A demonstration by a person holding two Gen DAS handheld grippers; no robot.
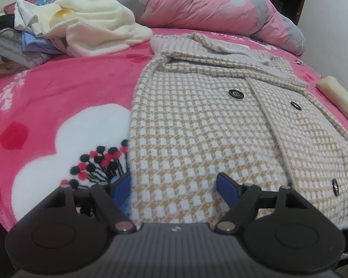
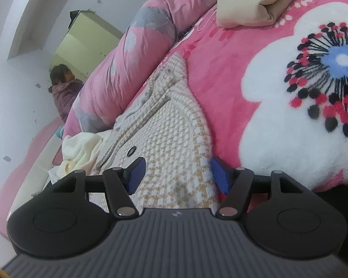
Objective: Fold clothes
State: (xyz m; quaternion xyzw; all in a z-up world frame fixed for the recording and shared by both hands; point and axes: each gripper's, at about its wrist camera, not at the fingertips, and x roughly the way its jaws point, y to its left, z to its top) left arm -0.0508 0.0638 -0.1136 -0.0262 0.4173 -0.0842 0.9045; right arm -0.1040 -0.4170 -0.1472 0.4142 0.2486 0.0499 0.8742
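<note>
A beige and white houndstooth coat with black buttons lies flat on the pink flowered blanket. My left gripper hangs low over the coat's near hem. It is open, with its left blue pad at the coat's left edge and the right pad on the fabric. In the right wrist view the same coat runs away from me. My right gripper is open over the coat's near right edge, and the pads are not pressing.
A heap of loose clothes lies at the back left, and a rolled pink quilt runs along the back. A folded cream cloth lies on the blanket. A person in purple sits by the wall.
</note>
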